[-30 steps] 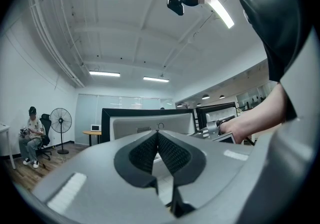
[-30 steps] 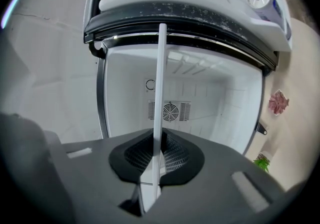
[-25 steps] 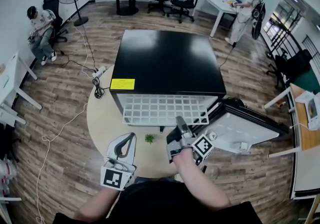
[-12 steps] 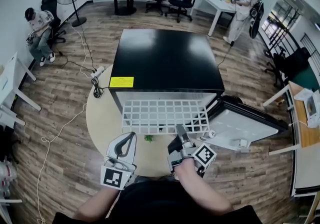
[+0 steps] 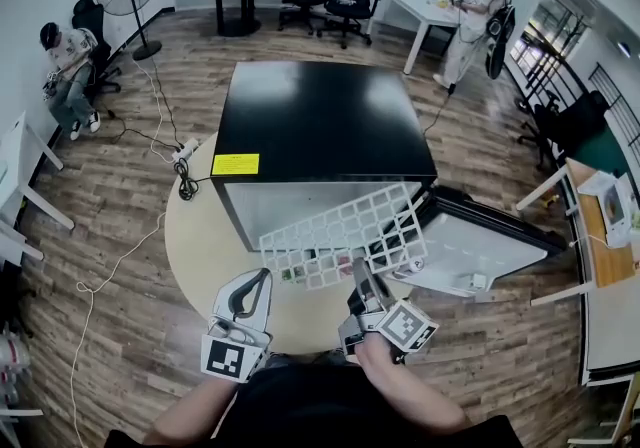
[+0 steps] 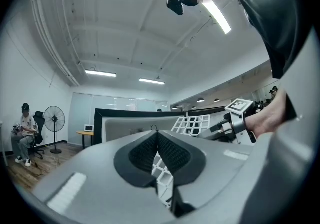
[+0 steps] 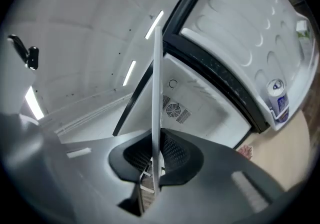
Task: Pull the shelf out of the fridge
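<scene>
since your right gripper (image 5: 358,278) clenches the tilted shelf (image 5: 340,236), level it while drawing toward six o'clock.

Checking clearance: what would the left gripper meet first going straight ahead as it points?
Likely the white shelf, just ahead of the left gripper; depth is unclear.

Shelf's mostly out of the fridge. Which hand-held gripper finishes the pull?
Right. The right hand-held gripper is clamped on the shelf edge; the left hand-held gripper is shut and holds nothing.
</scene>
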A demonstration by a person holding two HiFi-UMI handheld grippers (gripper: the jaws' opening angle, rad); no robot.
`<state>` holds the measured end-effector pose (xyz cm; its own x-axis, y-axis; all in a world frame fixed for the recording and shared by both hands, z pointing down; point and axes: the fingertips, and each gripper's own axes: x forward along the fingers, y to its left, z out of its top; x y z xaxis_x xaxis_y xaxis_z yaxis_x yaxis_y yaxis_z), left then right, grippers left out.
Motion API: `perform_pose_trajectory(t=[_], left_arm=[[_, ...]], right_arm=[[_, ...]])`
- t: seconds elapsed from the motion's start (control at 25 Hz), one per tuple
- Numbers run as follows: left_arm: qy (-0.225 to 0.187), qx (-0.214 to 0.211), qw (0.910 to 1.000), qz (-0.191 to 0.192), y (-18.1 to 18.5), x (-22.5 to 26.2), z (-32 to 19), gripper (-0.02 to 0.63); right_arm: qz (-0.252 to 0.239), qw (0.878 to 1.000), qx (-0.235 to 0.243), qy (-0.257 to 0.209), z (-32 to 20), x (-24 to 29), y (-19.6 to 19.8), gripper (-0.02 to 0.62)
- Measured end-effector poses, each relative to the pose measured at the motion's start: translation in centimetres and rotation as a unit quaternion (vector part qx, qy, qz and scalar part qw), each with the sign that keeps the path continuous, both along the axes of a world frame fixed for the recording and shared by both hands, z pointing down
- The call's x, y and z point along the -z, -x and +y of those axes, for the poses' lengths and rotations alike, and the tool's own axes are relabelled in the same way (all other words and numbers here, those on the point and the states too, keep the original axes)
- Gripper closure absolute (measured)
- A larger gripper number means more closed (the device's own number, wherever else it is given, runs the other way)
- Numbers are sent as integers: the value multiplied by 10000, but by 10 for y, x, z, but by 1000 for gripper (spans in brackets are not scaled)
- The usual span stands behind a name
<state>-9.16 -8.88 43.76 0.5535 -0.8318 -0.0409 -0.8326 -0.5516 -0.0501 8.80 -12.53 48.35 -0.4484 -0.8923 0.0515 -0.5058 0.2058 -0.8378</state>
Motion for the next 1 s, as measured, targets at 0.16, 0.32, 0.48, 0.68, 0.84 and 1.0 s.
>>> perform_pose_trajectory(t=[0.16, 0.32, 0.48, 0.68, 0.84, 1.0], left_arm=[[36, -81, 10000, 37, -3, 2, -1, 607], [2, -152, 9999, 43, -7, 4, -1, 607], [-29, -243, 9997, 47, -15, 5, 0, 607], [-21, -269, 9996, 59, -20, 6, -1, 607], [-31, -297, 9995, 52, -24, 7, -1, 607], [-47, -304, 9995, 53, -27, 6, 0, 607]], right_arm=[[889, 9960, -34, -100, 7, -4, -12, 563], [2140, 9755, 53, -509, 18, 5, -16, 563], [2866, 9548, 36, -792, 26, 11, -22, 563], [3323, 9386, -97, -924, 31, 14, -33, 563], [3632, 9252, -128, -1089, 34, 18, -37, 563], [4076, 9031, -101, -1348, 38, 25, -38, 563]])
